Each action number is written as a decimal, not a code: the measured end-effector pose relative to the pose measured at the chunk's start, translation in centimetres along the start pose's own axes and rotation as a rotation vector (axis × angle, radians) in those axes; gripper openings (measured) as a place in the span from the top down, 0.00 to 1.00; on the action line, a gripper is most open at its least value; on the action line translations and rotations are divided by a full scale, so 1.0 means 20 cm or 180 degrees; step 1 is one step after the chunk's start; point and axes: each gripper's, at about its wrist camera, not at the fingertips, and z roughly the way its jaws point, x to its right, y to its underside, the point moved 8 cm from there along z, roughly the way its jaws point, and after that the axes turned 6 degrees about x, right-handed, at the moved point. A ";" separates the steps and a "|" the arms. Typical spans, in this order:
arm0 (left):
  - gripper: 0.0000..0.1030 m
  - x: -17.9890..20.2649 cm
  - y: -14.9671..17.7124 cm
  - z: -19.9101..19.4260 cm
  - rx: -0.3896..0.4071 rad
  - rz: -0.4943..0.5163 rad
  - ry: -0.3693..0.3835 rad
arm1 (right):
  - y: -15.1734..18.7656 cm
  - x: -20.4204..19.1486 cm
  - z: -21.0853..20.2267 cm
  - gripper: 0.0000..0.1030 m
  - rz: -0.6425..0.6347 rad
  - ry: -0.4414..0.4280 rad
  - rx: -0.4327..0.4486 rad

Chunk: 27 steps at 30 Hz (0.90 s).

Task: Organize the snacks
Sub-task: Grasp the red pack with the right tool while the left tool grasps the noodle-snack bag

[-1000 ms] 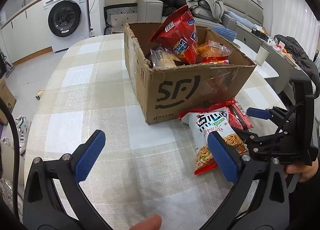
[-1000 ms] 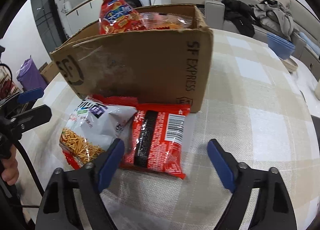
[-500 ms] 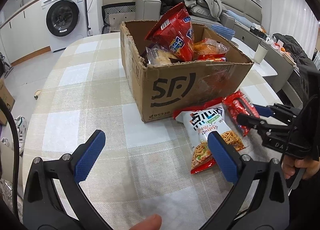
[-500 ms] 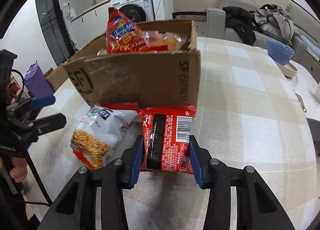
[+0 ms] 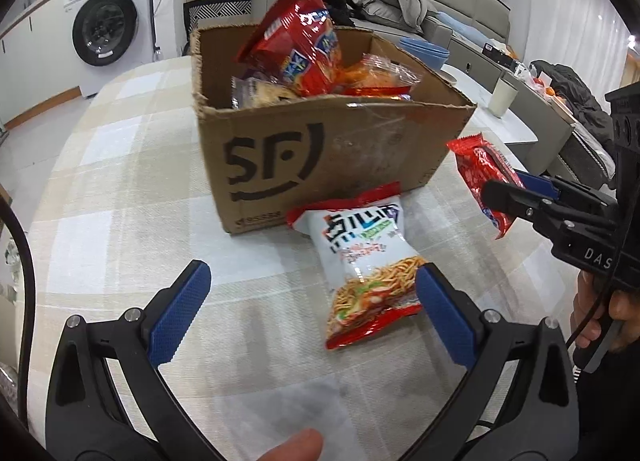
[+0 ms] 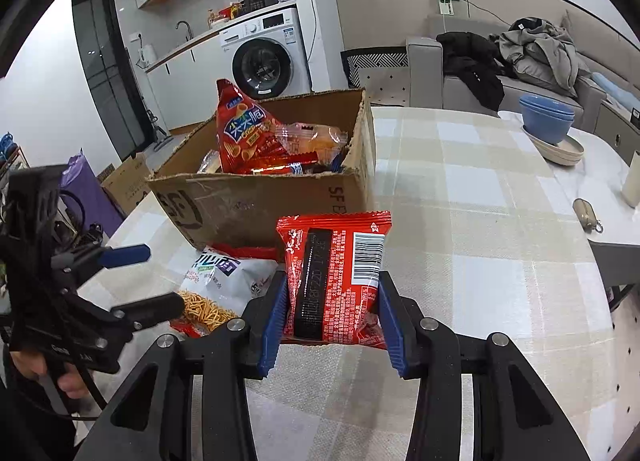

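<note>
Starting at your left gripper (image 5: 308,309): you are holding it with its blue pads (image 5: 180,313) spread wide, gripping nothing. The white noodle-snack bag (image 5: 368,261) is lying flat on the checked tablecloth (image 5: 120,189), just ahead of that tool and toward its right pad, which is sitting right at the bag's lower corner; whether they are touching cannot be told. The bag's long axis is running away from the tool, its top edge lying right at the foot of the cardboard box (image 5: 332,157) and its bottom seam facing you. The box is standing farther ahead, open-topped, with a tall red chip bag (image 5: 300,45) sticking up out of it, tilted.

Moving right, your right gripper (image 6: 332,317) is clamping the red snack packet (image 6: 336,273) from both sides, pads pressing its lower half. The packet is standing upright between the fingers, long axis pointing up and forward from the tool, barcode side facing the camera, top seam toward the box. In the left wrist view it is hanging clear of the cloth, just beside the box's right corner.
</note>
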 end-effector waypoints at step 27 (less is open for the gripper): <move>0.57 0.34 -0.08 0.34 -0.0233 -0.0085 0.0218 | -0.12 0.07 -0.17 0.58 0.0118 -0.0002 0.0264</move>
